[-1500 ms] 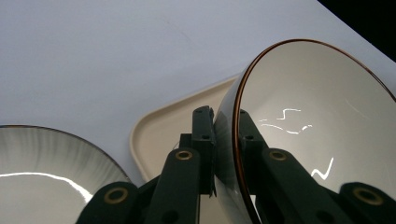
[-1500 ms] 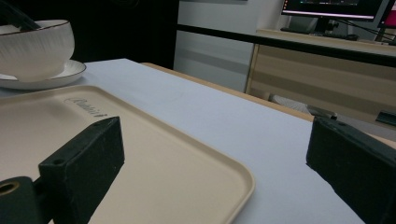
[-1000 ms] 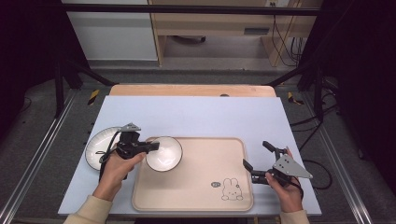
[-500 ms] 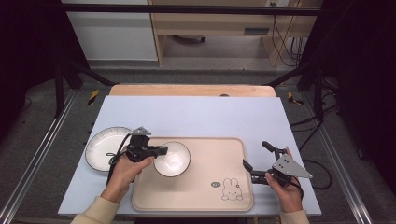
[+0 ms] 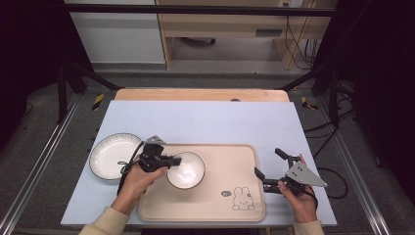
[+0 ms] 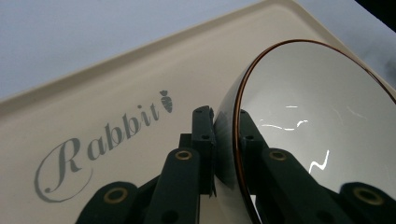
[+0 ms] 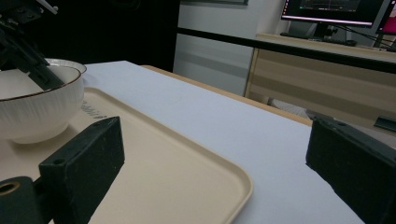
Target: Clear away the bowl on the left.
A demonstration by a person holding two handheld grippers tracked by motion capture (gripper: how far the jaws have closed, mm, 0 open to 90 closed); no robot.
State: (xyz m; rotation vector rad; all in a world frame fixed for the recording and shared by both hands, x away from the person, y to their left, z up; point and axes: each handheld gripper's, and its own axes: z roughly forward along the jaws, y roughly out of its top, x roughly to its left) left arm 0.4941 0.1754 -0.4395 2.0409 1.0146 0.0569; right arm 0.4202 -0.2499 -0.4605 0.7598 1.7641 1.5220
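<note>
Moved: bowl [image 5: 185,170] carried rightward from beside plate [image 5: 111,155], now over tray [image 5: 244,191].
Left gripper [image 5: 172,160]: pinching bowl's rim.
Right gripper [image 5: 268,171]: jaws spread, idle.
Meaning: set-down likely imminent.

Left gripper [image 6: 227,140] fingers [image 6: 204,135] pinching bowl [image 6: 317,126] rim, over tray [image 6: 116,84]

The bowl [image 6: 317,135] is cut off at the frame's right edge.
</note>
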